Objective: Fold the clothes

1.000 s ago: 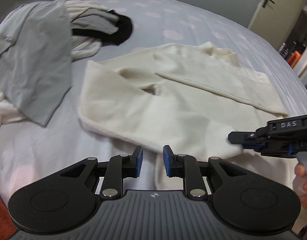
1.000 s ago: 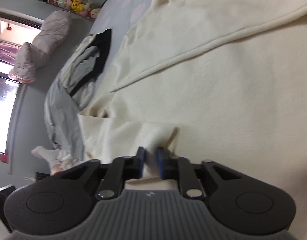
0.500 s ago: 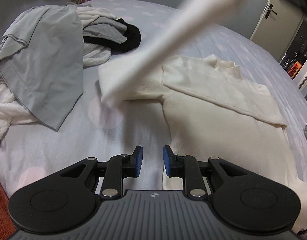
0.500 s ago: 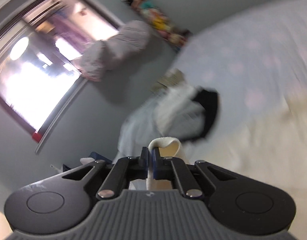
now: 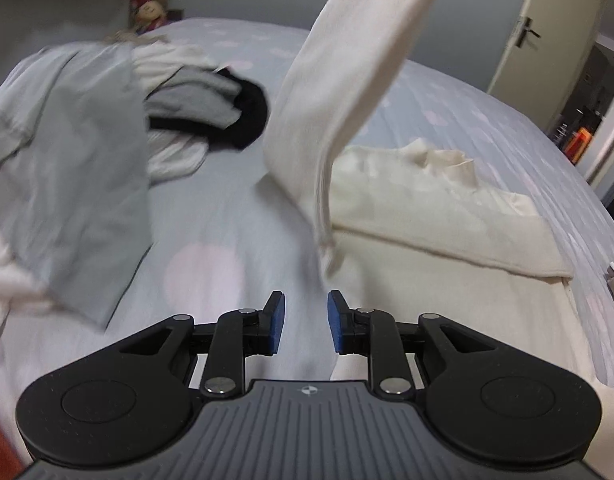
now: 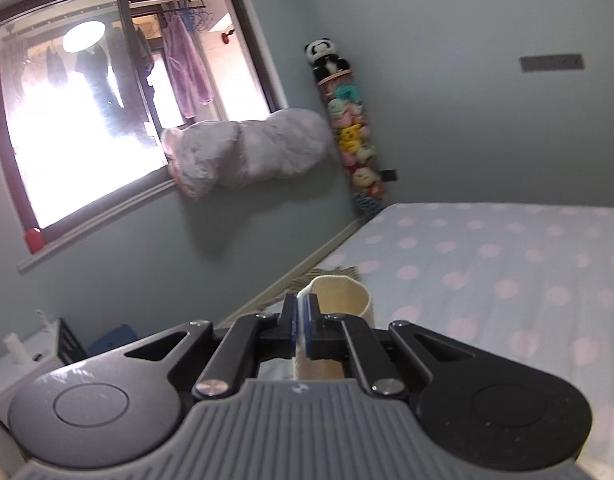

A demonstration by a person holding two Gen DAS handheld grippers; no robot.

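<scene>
The raised cream sleeve (image 5: pixel 347 80) is running out past the top edge of the left wrist view, so whatever is holding it is staying out of sight there. The grey garment (image 5: pixel 67 152) at the far left is smearing with motion blur, and the frame's left edge is cutting it off. In the right wrist view, the right gripper's fingers (image 6: pixel 287 320) are hiding part of the sleeve cuff (image 6: pixel 343 296).

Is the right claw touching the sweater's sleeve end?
Touching. The right wrist view shows the right claw shut on the cream cuff, cloth pinched between its blue pads.
</scene>
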